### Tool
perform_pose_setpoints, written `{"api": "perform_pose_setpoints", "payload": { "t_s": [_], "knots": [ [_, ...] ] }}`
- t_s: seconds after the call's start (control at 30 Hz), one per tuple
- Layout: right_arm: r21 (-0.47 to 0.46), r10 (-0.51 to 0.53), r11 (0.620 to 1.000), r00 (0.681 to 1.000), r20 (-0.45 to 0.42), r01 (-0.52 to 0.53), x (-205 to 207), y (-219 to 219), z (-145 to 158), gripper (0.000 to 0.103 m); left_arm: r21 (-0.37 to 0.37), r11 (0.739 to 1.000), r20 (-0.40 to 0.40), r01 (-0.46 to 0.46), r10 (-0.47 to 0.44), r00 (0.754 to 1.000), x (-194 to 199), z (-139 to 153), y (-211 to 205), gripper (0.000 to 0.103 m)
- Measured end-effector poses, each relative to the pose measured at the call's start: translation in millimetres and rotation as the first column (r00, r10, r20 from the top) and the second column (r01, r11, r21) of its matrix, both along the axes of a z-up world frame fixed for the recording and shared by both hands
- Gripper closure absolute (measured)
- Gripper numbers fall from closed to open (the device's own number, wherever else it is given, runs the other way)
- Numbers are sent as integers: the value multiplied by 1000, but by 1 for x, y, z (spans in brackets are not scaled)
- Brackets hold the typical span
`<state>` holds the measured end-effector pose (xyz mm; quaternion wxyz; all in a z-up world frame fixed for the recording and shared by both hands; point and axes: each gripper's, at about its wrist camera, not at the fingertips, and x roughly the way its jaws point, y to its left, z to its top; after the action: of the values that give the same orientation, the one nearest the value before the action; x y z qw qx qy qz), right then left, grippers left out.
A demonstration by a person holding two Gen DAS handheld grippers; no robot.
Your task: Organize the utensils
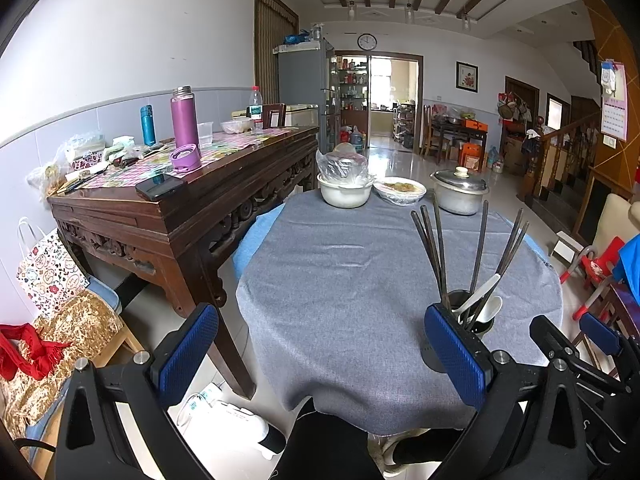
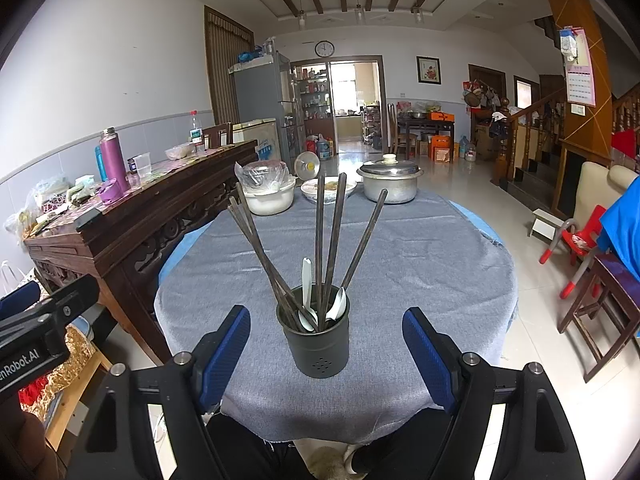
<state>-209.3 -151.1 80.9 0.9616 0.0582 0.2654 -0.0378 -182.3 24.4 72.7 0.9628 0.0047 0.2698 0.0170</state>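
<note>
A round tabletop (image 2: 420,264) covered with a grey cloth carries a dark cylindrical metal utensil holder (image 2: 315,336), which stands upright near the near edge. The holder contains several long dark chopsticks (image 2: 319,240) that fan outward above its rim, together with two white ceramic spoons (image 2: 307,292) placed bowl-down among them. The right gripper (image 2: 326,356), fitted with blue textured pads, is positioned at the near edge with its jaws spread wide apart; the holder stands between the two fingers without touching either one. The left gripper (image 1: 320,354) is positioned just beside the right one, over the left part of the near edge, with its jaws likewise wide apart and nothing between them; in the left wrist view the holder (image 1: 472,312) appears just behind the right-side finger of this gripper. At the far edge of the tabletop stand a white bowl holding a plastic-wrapped metal bowl (image 2: 269,192), a shallow dish of food under clear film (image 2: 328,189) and a lidded aluminium pot (image 2: 390,180). A dark carved wooden side table (image 1: 180,200) stands beside the left edge of the tabletop.
</note>
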Motion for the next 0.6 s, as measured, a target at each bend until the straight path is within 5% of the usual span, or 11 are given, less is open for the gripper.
{"api": "perform_pose_setpoints", "payload": {
  "t_s": [0.6],
  "knots": [
    [-7,-26,1000,1000,1,26,1,-4,3,22,-17,1000,-20,6,-7,1000,3,-2,2,1]
  ]
}}
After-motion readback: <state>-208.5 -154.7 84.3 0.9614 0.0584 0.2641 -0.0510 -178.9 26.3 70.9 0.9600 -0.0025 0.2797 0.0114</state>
